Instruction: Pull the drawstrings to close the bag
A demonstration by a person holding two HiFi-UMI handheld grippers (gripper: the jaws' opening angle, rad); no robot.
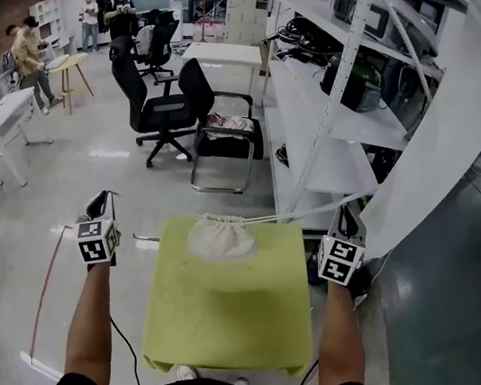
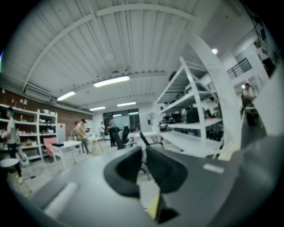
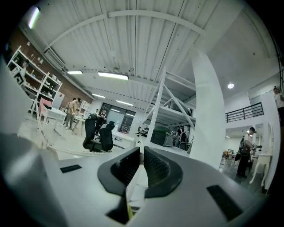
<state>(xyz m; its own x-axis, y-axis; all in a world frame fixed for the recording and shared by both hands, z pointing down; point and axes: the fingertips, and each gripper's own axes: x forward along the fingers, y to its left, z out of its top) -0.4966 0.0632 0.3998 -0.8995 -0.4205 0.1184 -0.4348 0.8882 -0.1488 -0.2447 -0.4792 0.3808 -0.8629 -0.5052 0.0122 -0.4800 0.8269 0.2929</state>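
Observation:
A cream drawstring bag (image 1: 221, 236) lies at the far edge of the green table (image 1: 229, 313), its mouth gathered tight. A white drawstring (image 1: 306, 211) runs taut from the bag up to my right gripper (image 1: 346, 217), which is off the table's far right corner. In the right gripper view that gripper (image 3: 142, 153) is shut on the white cord, which trails off to the left (image 3: 66, 150). My left gripper (image 1: 103, 201) is held out left of the table. Its jaws (image 2: 143, 153) stand almost together, and no cord shows between them.
White metal shelving (image 1: 327, 110) with gear stands just beyond the table, and a white pillar (image 1: 452, 131) rises at the right. Black office chairs (image 1: 167, 111) and several people (image 1: 29, 47) are farther off on the grey floor. A thin cable (image 1: 50, 283) lies on the floor at the left.

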